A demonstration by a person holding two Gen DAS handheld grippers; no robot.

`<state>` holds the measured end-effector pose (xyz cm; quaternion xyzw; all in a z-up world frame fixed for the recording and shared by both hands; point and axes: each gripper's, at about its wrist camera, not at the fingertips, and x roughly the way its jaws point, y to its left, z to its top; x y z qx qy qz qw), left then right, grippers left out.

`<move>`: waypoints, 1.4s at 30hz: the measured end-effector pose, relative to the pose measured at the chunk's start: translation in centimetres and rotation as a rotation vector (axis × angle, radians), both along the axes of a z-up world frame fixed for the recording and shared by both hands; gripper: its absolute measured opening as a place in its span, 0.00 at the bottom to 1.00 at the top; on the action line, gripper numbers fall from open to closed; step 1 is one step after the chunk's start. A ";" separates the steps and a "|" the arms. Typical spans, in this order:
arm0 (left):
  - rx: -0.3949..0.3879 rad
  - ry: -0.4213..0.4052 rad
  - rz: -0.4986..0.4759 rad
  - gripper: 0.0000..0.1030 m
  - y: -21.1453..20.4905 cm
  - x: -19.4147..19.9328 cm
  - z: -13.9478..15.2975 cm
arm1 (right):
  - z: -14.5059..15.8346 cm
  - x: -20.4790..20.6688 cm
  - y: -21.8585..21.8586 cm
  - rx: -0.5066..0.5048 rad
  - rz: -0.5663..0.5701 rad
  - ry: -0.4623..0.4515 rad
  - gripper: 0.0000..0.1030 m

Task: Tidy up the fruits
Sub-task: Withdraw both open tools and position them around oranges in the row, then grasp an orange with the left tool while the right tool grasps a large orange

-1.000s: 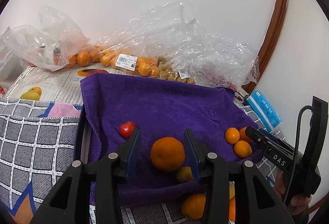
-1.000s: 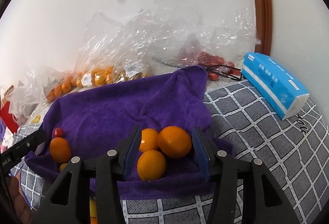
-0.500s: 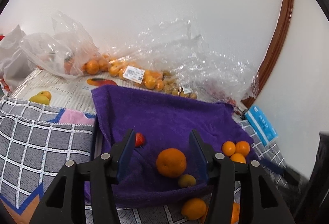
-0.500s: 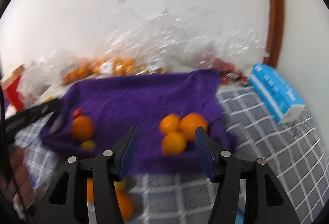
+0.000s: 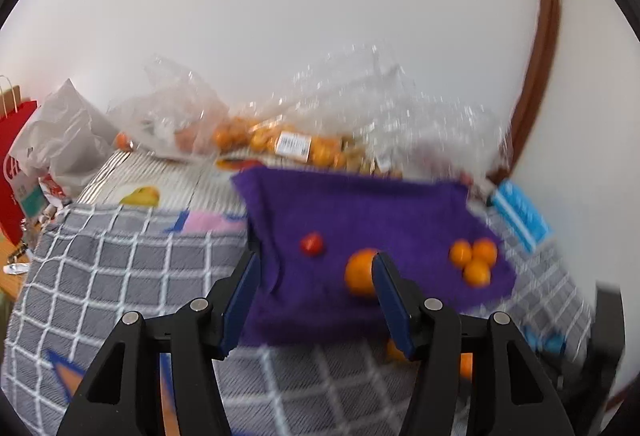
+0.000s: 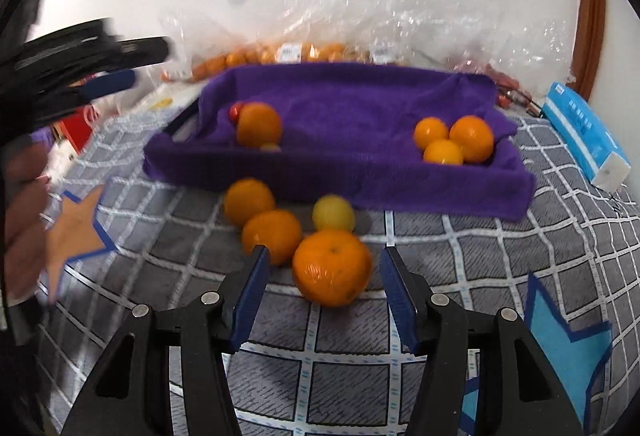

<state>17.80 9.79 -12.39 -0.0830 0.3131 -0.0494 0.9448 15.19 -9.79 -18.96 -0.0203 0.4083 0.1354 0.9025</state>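
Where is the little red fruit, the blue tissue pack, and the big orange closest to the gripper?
Small round red fruit [image 5: 311, 244], left wrist view, on its middle.
Blue rectangular tissue pack [image 6: 582, 130], right wrist view, on its blue top face.
Big round orange on the checked cloth [image 6: 331, 267], right wrist view, on its front skin.

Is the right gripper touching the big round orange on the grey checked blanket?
Apart. The right wrist view shows blanket on both sides between the closing right gripper pads and the big round orange.
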 end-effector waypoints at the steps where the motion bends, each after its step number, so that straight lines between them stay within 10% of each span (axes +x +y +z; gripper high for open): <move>1: 0.008 0.023 -0.004 0.54 0.3 -0.5 -0.4 | -0.2 0.1 0.0 -0.004 -0.001 0.010 0.51; 18: -0.077 0.217 -0.143 0.53 -6.9 1.1 -5.0 | 0.8 -2.6 -5.9 -0.034 -0.086 -0.036 0.41; 29: -0.198 0.275 -0.129 0.31 -5.8 1.9 -5.8 | 0.6 -2.7 -6.5 0.010 -0.084 -0.041 0.41; 35: 0.025 0.270 -0.040 0.31 -4.0 -0.9 -4.8 | 0.3 -2.2 -5.6 0.006 -0.053 -0.020 0.41; 42: 0.057 0.259 -0.068 0.34 -4.0 -0.9 -7.1 | -0.2 -0.9 -4.8 -0.005 -0.047 0.004 0.42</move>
